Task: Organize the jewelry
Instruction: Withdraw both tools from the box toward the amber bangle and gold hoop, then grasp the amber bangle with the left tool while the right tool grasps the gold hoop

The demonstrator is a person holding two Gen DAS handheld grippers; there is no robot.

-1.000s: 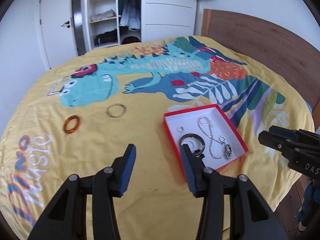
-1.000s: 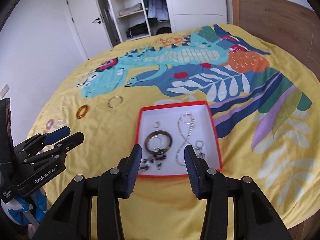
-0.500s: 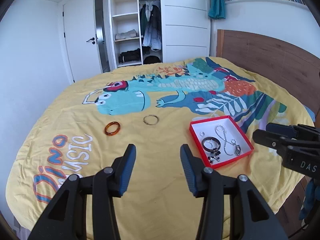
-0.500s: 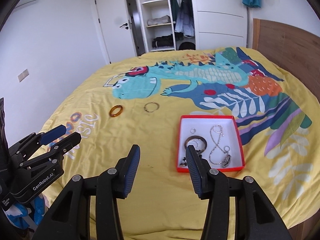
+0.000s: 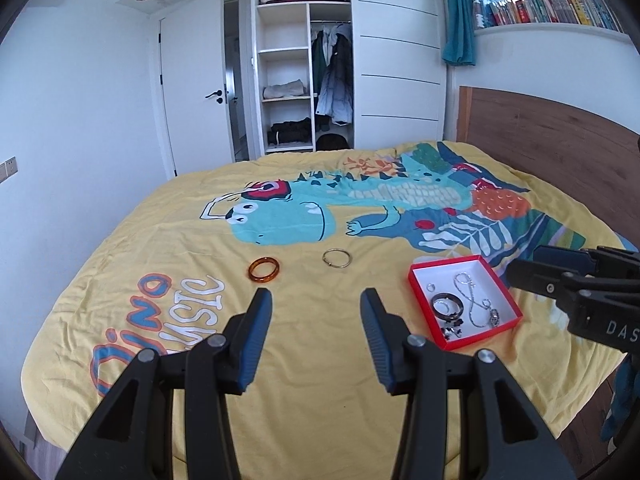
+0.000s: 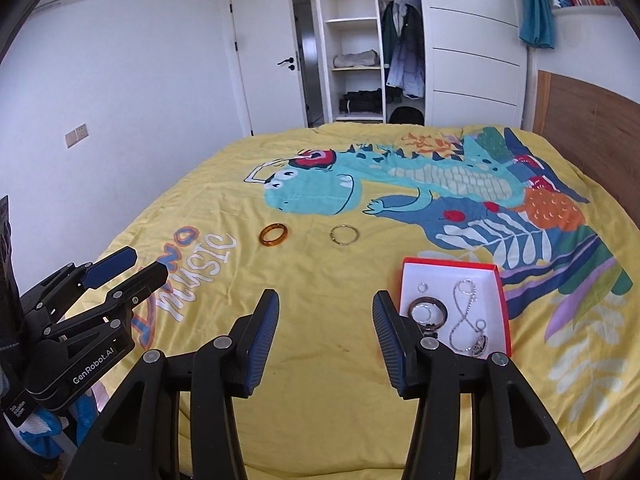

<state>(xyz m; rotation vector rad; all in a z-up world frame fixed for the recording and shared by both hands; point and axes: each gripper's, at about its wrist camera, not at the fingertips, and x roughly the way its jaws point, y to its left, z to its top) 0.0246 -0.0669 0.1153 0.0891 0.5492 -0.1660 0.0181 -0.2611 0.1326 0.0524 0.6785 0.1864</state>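
Observation:
A red box with a white inside [image 5: 416,277] [image 6: 505,300] lies on the yellow bedspread and holds a dark bangle [image 5: 448,305] [image 6: 428,311], a silver chain [image 5: 468,292] [image 6: 464,312], a small ring and dark beads. An amber bangle [image 5: 263,269] [image 6: 274,234] and a thin gold ring bangle [image 5: 336,258] [image 6: 344,235] lie loose on the spread, left of the box. My left gripper [image 5: 316,304] [image 6: 128,266] is open and empty, held back over the near edge. My right gripper [image 6: 326,306] [image 5: 528,266] is open and empty, near the box.
The bed [image 5: 320,380] has a wooden headboard [image 5: 560,148] on the right. An open wardrobe [image 5: 304,80] and a door [image 5: 196,92] stand behind. A bookshelf [image 5: 560,4] runs along the upper right wall.
Both grippers have pulled back and risen away from the box, so more of the bed and room shows. Both stay open. The jewelry has not moved.

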